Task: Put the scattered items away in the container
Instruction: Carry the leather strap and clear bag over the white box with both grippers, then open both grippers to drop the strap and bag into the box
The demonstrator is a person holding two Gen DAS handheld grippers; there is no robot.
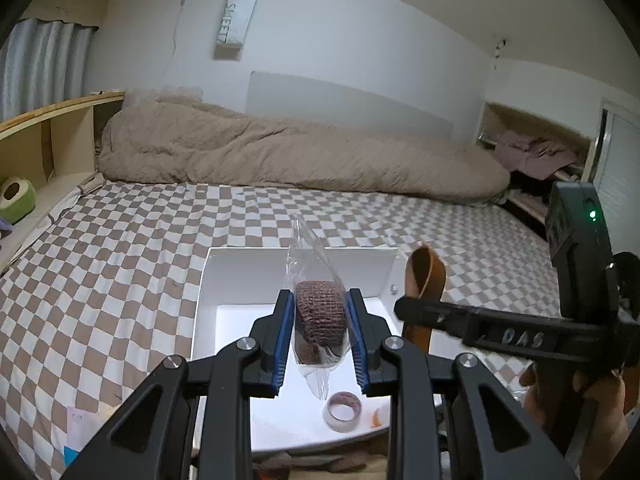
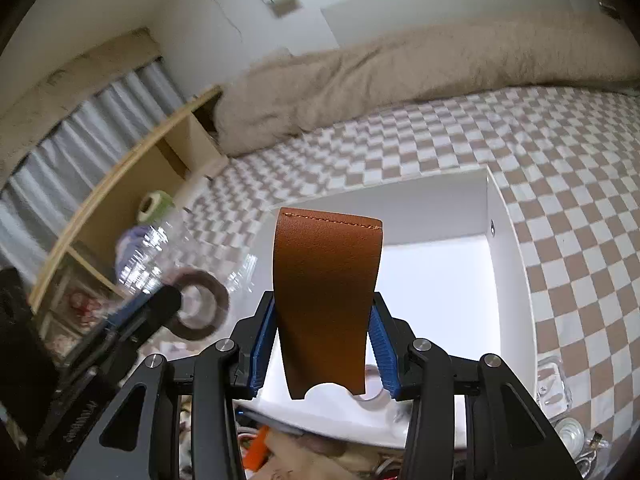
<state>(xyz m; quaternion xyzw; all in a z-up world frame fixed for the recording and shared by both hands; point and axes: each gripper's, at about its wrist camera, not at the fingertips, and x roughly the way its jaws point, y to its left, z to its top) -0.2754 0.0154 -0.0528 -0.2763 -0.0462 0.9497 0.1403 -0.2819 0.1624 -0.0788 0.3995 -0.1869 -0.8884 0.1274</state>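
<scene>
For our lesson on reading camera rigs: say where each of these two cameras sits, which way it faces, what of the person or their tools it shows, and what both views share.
Left wrist: on the left hand-held gripper, facing along its fingers over the white box on the checked bed; it grips a bagged brown roll; the right hand-held gripper and a hand show at right.
Right wrist: on the right hand-held gripper, facing the same box; it grips a tan leather piece; the left tool shows at left.
Shared: box, leather piece, roll, beige duvet.

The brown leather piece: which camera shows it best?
The right wrist view: the brown leather piece fills the middle, stitching and notch clear, clamped in the right tool. The left wrist view shows it only edge-on, a folded loop partly hidden behind that tool.
</scene>
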